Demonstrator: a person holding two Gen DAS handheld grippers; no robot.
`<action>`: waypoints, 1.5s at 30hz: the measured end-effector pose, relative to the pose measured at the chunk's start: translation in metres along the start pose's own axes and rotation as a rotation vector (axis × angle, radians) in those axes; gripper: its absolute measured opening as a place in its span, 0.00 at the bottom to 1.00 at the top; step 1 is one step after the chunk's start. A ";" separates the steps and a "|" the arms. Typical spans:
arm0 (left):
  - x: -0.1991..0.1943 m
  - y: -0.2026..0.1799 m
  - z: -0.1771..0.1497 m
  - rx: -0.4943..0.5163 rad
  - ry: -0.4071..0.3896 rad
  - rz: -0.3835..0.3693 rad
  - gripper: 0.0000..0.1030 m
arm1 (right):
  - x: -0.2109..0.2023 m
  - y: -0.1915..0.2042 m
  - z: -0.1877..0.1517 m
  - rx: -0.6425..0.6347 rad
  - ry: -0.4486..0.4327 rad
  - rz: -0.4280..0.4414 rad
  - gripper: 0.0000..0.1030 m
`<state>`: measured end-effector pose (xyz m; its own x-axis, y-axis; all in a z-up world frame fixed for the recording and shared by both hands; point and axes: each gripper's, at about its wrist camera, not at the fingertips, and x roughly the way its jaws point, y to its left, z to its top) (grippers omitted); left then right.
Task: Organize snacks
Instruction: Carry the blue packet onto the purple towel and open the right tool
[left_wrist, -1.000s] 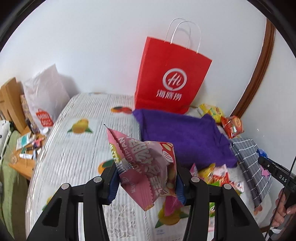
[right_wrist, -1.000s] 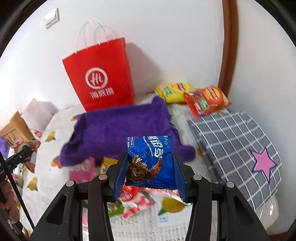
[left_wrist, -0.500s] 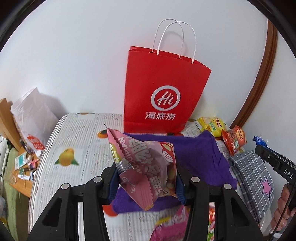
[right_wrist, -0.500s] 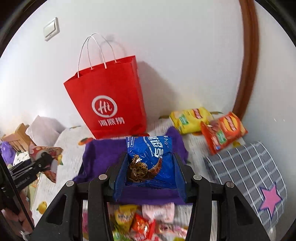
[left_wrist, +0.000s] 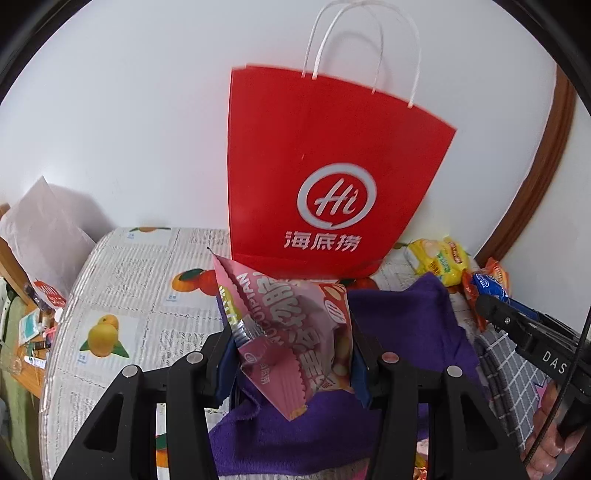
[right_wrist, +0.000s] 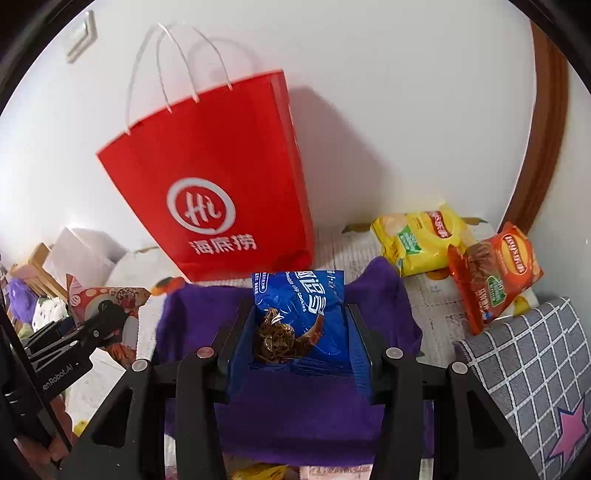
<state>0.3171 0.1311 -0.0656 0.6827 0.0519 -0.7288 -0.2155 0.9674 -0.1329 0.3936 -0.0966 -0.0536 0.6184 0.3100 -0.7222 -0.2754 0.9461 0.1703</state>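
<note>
**Two snack packets held over the purple cloth, red bag ahead**

The left gripper (left_wrist: 291, 354) was clamped on a crumpled pink snack packet (left_wrist: 291, 332), its blue pads pressing the packet from both sides. The right gripper (right_wrist: 299, 339) was likewise closed on a blue cookie packet (right_wrist: 301, 314), held upright between its fingers. Both packets hung above a purple cloth (right_wrist: 295, 413) spread on a fruit-print table cover (left_wrist: 122, 295).

Just behind the cloth, a red paper bag (left_wrist: 325, 177) with white handles stood against the white wall. To its right lay a yellow chip packet (right_wrist: 421, 240) and, leaning beside it, an orange chip packet (right_wrist: 495, 273). A grey checked cushion (right_wrist: 524, 369) with a pink star sat near the orange packet.

More wrappers showed at the cloth's near edge, though they were too cut off to identify. A white bag (left_wrist: 48, 236) stood at the far left.
</note>
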 end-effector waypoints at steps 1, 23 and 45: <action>0.005 0.000 -0.002 0.001 0.004 0.006 0.46 | 0.004 -0.001 0.000 0.002 0.008 -0.003 0.46; 0.047 0.011 -0.012 -0.019 0.089 -0.005 0.46 | 0.064 -0.029 -0.011 -0.016 0.169 -0.074 0.46; 0.051 0.010 -0.014 0.001 0.103 0.008 0.46 | 0.086 -0.038 -0.020 -0.026 0.274 -0.124 0.47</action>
<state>0.3396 0.1395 -0.1133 0.6061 0.0336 -0.7947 -0.2197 0.9673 -0.1266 0.4427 -0.1083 -0.1350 0.4279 0.1517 -0.8910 -0.2311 0.9714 0.0544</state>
